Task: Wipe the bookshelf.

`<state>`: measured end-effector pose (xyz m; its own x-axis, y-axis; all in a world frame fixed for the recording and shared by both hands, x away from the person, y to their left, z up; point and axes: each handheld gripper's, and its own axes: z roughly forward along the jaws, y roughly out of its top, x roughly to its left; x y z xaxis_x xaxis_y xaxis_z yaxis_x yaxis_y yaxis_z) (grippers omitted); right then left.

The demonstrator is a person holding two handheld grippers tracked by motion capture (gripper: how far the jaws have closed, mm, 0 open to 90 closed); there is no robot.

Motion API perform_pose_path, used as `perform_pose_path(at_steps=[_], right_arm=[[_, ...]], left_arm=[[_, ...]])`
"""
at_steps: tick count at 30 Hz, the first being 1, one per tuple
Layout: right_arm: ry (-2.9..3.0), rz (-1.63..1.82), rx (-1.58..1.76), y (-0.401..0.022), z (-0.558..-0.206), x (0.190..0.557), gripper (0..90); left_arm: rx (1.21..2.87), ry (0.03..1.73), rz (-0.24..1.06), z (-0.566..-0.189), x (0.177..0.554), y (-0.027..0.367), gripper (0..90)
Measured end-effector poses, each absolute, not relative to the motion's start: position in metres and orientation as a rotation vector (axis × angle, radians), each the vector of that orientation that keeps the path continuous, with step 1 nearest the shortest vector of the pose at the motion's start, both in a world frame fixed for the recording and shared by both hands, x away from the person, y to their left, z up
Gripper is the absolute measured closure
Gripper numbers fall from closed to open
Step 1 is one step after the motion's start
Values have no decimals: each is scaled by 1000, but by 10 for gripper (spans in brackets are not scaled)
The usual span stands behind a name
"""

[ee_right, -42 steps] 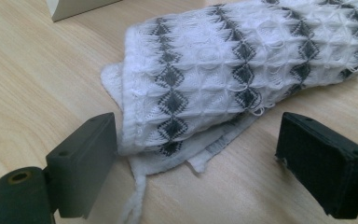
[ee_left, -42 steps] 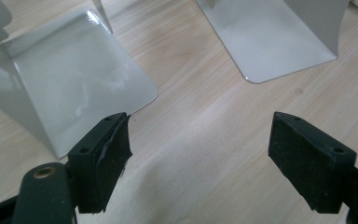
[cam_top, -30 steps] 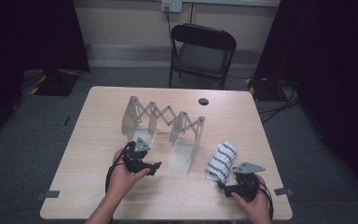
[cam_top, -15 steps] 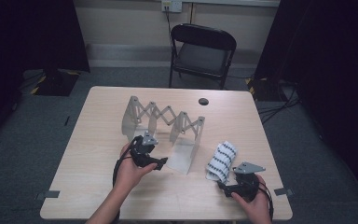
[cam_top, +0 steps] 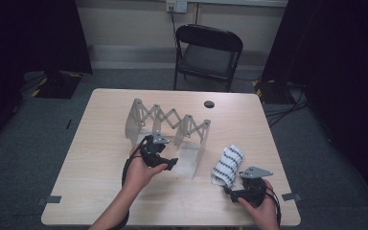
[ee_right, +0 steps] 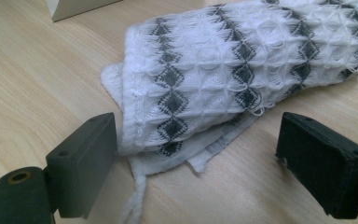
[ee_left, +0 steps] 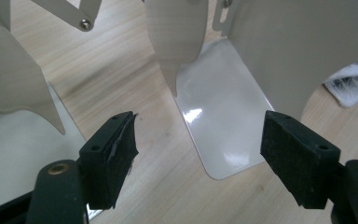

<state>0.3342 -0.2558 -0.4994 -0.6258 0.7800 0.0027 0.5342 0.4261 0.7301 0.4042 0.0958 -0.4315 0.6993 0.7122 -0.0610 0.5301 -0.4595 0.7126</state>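
Note:
A folded white towel (cam_top: 227, 165) with grey diamond stripes lies on the table at the front right. In the right gripper view the towel (ee_right: 242, 70) lies just ahead of my right gripper (ee_right: 198, 158), whose open jaws stand either side of its near end. In the high view the right gripper (cam_top: 235, 194) rests on the table near the front edge. A metal accordion rack (cam_top: 167, 120) stands at the table's middle. My left gripper (cam_top: 171, 164) is open and points at the rack's flat base plate (ee_left: 223, 121); nothing lies between its jaws (ee_left: 198, 149).
A small black round object (cam_top: 209, 104) lies at the back of the wooden table (cam_top: 100, 143). A black folding chair (cam_top: 208, 48) stands behind the table. An edge of the towel (ee_left: 354, 81) peeks past the rack's upright plate in the left gripper view.
My left gripper has moved up and to the right, closer to the rack's right-hand plate. The right gripper and the towel have stayed put.

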Motion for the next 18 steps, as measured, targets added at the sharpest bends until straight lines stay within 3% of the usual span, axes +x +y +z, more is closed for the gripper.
perform_pose_path(at_steps=[18], right_arm=[[2348,1020,1128,-256,-499,334,118]], left_arm=[[2169,971,334,-423,419,80,368]])
